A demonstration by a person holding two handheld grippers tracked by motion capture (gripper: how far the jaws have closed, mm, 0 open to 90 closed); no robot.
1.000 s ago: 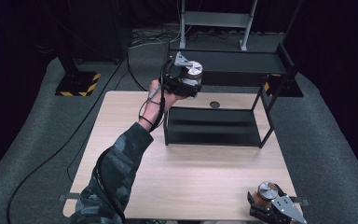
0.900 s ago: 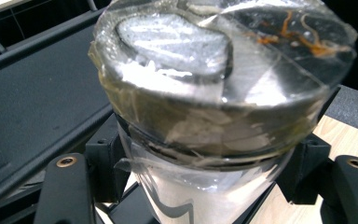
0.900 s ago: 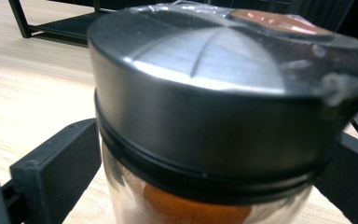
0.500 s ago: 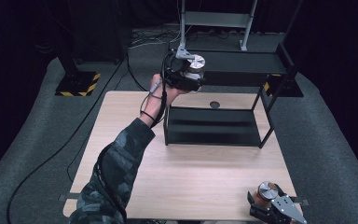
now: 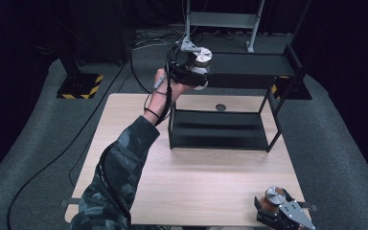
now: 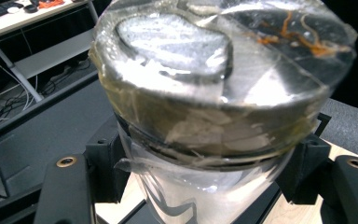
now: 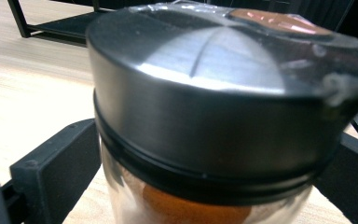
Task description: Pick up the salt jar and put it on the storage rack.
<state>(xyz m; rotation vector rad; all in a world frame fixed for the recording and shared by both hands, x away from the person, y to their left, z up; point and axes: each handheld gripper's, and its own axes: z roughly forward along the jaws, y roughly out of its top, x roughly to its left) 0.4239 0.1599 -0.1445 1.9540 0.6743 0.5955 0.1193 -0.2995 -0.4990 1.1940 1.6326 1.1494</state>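
My left gripper (image 5: 194, 69) is raised beside the left end of the black rack's top shelf (image 5: 249, 64), shut on a clear jar with a silver lid (image 5: 202, 56). In the left gripper view that taped jar (image 6: 214, 93) sits upright between the black jaws. At the table's front right corner my right gripper (image 5: 278, 213) is shut on a second jar with a metal lid (image 5: 274, 194). In the right gripper view this jar (image 7: 214, 107) holds an orange-brown powder and stands between the jaws.
The two-level black rack stands at the back of the wooden table (image 5: 196, 177), its lower shelf (image 5: 218, 129) bare. A round hole (image 5: 220, 107) is in the tabletop behind it. A metal stand (image 5: 220, 21) and cables lie on the floor beyond.
The left hand has carried its jar slightly up and to the right, closer to the rack's top shelf. The right gripper has stayed where it was.
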